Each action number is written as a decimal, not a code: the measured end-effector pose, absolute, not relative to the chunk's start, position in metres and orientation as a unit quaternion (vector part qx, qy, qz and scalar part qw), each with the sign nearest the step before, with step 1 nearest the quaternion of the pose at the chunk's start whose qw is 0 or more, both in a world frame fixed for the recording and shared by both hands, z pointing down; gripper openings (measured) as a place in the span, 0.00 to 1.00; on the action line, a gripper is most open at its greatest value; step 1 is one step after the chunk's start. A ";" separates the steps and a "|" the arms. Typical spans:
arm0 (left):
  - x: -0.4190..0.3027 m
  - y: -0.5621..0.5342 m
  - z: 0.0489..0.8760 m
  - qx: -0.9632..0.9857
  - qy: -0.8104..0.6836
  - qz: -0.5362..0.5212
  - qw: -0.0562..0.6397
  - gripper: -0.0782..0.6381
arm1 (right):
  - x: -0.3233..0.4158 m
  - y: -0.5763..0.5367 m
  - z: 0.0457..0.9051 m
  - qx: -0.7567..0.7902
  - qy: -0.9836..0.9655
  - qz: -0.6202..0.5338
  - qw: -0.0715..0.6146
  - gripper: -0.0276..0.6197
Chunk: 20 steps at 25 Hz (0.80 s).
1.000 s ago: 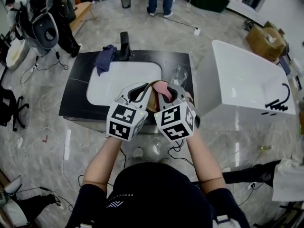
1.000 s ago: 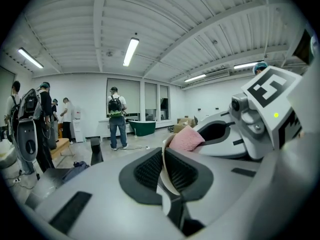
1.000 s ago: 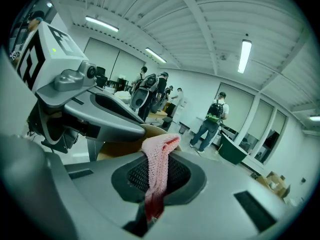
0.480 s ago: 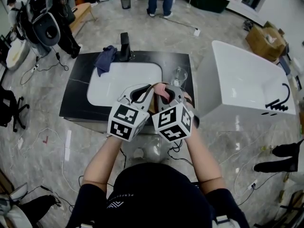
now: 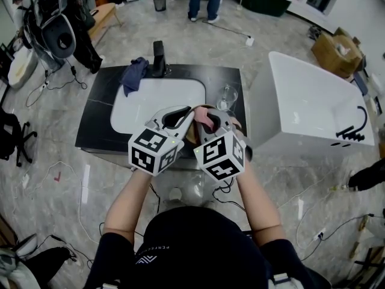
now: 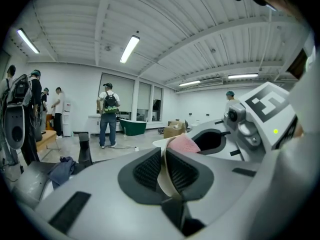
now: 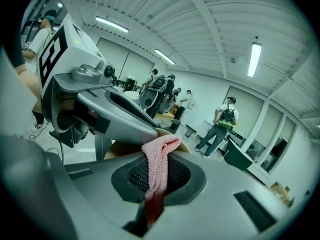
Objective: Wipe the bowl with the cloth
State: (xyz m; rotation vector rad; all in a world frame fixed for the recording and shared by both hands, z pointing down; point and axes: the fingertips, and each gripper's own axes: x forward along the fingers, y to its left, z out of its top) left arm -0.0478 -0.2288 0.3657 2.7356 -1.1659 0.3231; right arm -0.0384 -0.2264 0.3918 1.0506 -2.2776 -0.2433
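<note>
Both grippers are held up close together above the front of the counter. My left gripper (image 5: 182, 115) (image 6: 164, 170) is shut on the thin cream rim of the bowl (image 6: 162, 178), which hangs tilted between the two grippers (image 5: 191, 133). My right gripper (image 5: 209, 118) (image 7: 157, 177) is shut on a pink knitted cloth (image 7: 158, 159). The cloth's free end (image 5: 203, 114) (image 6: 183, 144) lies against the bowl's tan rim (image 7: 119, 150). Most of the bowl is hidden behind the grippers' marker cubes.
Below lies a black counter (image 5: 96, 104) with a white sink basin (image 5: 150, 101), a black faucet (image 5: 157, 58), a blue cloth (image 5: 133, 73) and a clear glass (image 5: 227, 95). A white bathtub (image 5: 307, 101) stands to the right. People stand further back in the room.
The left gripper's marker cube has swung left and down a little, turning the bowl. The right gripper with the cloth has shifted slightly against the bowl's rim.
</note>
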 end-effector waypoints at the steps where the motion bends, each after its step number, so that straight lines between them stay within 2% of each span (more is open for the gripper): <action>1: -0.049 -0.229 0.365 0.912 -0.388 0.106 0.076 0.15 | -0.040 -0.225 0.392 0.392 -0.862 -0.096 0.308 0.11; 9: -0.054 -0.229 0.360 0.914 -0.385 0.093 0.091 0.15 | -0.053 -0.211 0.399 0.348 -0.863 -0.140 0.338 0.11; 20: -0.058 -0.231 0.357 0.907 -0.400 0.096 0.088 0.15 | -0.062 -0.200 0.403 0.315 -0.883 -0.117 0.329 0.11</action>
